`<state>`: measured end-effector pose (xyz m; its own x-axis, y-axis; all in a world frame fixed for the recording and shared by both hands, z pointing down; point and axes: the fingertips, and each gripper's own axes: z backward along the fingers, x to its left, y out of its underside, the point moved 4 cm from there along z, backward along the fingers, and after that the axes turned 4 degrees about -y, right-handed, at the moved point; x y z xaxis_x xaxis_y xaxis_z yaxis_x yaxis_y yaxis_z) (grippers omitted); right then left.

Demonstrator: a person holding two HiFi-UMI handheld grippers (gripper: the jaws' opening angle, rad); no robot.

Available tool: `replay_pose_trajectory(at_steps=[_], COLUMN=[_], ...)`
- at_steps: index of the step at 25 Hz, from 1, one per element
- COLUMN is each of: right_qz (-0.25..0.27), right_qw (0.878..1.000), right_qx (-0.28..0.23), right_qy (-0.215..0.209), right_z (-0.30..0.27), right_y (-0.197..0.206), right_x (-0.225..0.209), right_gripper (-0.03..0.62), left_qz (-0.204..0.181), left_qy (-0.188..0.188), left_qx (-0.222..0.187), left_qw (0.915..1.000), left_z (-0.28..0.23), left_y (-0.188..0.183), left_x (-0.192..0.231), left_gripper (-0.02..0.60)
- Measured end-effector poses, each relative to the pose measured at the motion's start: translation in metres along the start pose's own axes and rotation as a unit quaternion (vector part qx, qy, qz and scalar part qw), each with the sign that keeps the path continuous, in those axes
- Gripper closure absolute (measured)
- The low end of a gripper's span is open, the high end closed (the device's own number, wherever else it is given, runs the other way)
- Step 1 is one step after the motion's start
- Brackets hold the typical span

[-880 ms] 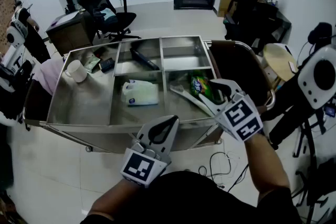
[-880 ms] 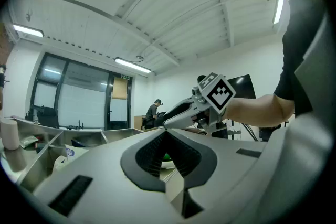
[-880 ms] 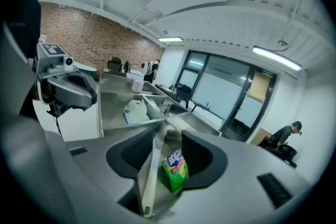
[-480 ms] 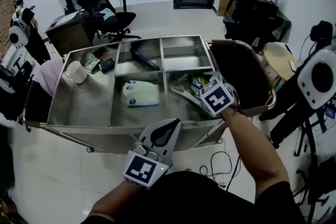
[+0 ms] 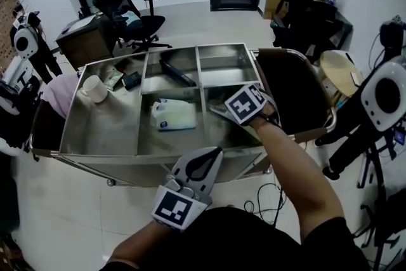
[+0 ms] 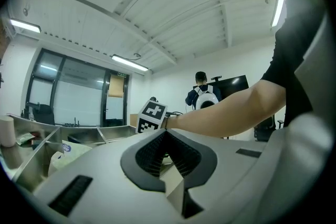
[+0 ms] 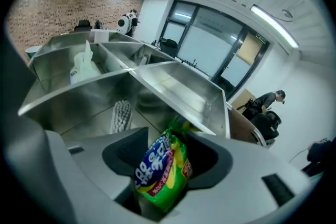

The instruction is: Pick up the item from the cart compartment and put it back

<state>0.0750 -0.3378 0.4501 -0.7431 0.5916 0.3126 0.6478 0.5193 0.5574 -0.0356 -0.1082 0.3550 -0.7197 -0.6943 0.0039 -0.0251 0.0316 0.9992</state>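
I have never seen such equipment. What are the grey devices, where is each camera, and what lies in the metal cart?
A person holds a two-jaw gripper in each hand. One camera sits on the head, looking down; one rides on each gripper. The steel cart holds a white jug, a cup, a brush and a green snack bag. The right gripper reaches into the bag's compartment, jaws apart around the bag. The left gripper is shut and empty, near the body.

Bright ceiling strips [image 7: 268, 16], soft glare on steel cart [image 5: 101, 130], fisheye-bent edges, dark corners, foreground perhaps slightly blurred.
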Motion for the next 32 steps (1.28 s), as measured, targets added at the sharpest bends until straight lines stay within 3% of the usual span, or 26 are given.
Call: replay_pose_trajectory(at_steps=[5, 7, 8, 20, 32], right_qz=[0.005, 0.002, -0.002, -0.045, -0.100], right_qw=[0.999, 0.999, 0.999, 0.998, 0.974], right_qx=[0.041, 0.038, 0.036, -0.020, -0.170], right_qy=[0.012, -0.006, -0.019, -0.040, -0.110], right_z=[-0.014, -0.017, -0.017, 0.024, 0.096], right_y=[0.001, 0.001, 0.002, -0.002, -0.018], right_x=[0.002, 0.005, 0.006, -0.003, 0.012], right_gripper=[0.352, 0.402, 0.463, 0.523, 0.536], left_qz=[0.001, 0.002, 0.002, 0.010, 0.003], left_qy=[-0.002, -0.003, -0.003, -0.015, -0.028], left_qx=[-0.001, -0.003, -0.003, -0.004, -0.008], left_qw=[1.0000, 1.0000, 1.0000, 0.9998, 0.9996], left_z=[0.004, 0.005, 0.005, 0.011, 0.015], left_y=[0.002, 0.002, 0.003, 0.003, 0.000], left_x=[0.004, 0.004, 0.004, 0.008, 0.005], left_gripper=[0.581, 0.581, 0.581, 0.581, 0.581])
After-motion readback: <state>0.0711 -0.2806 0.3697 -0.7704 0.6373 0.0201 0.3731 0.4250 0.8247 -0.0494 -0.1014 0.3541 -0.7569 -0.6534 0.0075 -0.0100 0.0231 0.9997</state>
